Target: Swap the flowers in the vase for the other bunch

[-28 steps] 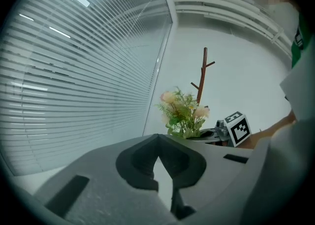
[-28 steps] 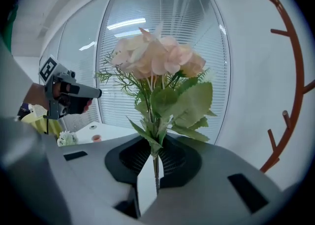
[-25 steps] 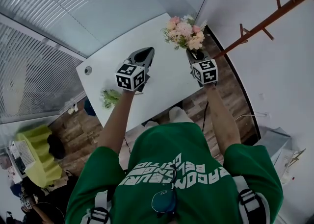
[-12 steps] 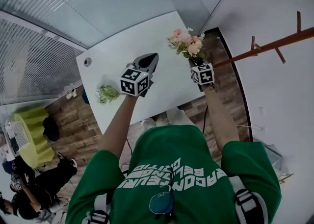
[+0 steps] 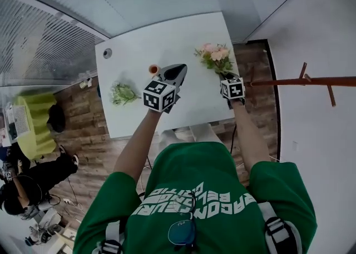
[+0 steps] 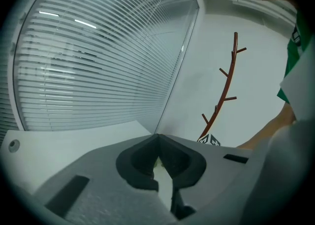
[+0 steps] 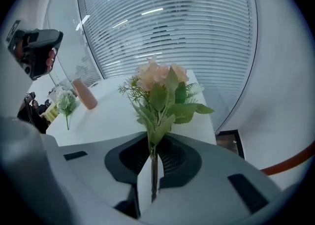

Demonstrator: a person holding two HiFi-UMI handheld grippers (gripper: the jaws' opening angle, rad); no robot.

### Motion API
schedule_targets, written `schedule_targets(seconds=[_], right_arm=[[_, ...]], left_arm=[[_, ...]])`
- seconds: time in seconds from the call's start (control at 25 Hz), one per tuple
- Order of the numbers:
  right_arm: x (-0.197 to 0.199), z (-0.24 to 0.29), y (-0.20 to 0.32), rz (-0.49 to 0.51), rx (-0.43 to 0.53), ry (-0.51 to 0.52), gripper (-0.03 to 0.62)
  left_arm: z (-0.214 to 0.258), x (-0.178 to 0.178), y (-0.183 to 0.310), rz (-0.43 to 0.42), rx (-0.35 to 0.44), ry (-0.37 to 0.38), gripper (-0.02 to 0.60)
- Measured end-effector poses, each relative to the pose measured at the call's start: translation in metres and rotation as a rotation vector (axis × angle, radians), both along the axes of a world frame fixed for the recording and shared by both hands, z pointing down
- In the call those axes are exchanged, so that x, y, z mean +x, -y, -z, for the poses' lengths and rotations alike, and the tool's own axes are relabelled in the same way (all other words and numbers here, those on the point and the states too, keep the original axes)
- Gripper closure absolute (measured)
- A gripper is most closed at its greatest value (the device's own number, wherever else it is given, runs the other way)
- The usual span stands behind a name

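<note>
My right gripper [image 5: 225,74] is shut on the stem of a bunch of pink flowers with green leaves [image 5: 214,55], held upright over the right end of the white table [image 5: 183,36]. In the right gripper view the stem runs down between the jaws of the right gripper [image 7: 153,170], under the blooms [image 7: 160,79]. A small pink vase [image 5: 154,69] stands mid-table, just left of my left gripper [image 5: 179,68], whose jaws meet with nothing between them. The other bunch, green and white [image 5: 123,93], lies flat on the table to the left. The vase [image 7: 86,93] looks bare of flowers.
A brown coat rack [image 5: 300,82] stands by the white wall at the right. Glass walls with blinds run behind the table. A round cable hole [image 5: 107,53] marks the table's far left corner. A yellow-green seat [image 5: 33,122] and a person [image 5: 28,183] are on the floor at the left.
Both grippers have come down toward the table, the right one farther, carrying the pink bunch. The vase, hidden behind the left gripper before, now shows beside it.
</note>
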State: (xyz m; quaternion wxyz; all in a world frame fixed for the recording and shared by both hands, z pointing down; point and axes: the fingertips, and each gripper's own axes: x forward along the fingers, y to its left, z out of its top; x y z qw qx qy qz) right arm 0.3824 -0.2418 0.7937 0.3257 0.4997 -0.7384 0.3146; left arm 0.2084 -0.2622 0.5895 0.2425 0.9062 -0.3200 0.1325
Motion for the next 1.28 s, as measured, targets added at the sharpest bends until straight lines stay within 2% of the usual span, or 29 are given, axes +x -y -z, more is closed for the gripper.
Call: schedule_targets(seconds=[0.44, 0.68, 0.8, 0.96, 1.28], right_arm=[[0.0, -0.005, 0.01, -0.007, -0.005, 0.037, 0.528], [0.006, -0.002, 0.003, -0.027, -0.026, 0.043, 0.435], [0.012, 0.009, 0.002, -0.046, -0.019, 0.042, 0.413], [0.016, 0.039, 0.001, -0.077, 0.047, 0.052, 0.407], [-0.006, 0.15, 0.01, -0.111, 0.281, 0.082, 0.408]], left_arm=[[0.002, -0.003, 0.003, 0.069, 0.002, 0.003, 0.577], [0.004, -0.008, -0.001, 0.083, 0.013, -0.009, 0.577], [0.012, -0.013, 0.002, 0.086, 0.022, -0.019, 0.577], [0.019, -0.022, 0.003, 0.08, 0.037, -0.028, 0.577], [0.038, -0.05, 0.01, 0.068, 0.075, -0.056, 0.577]])
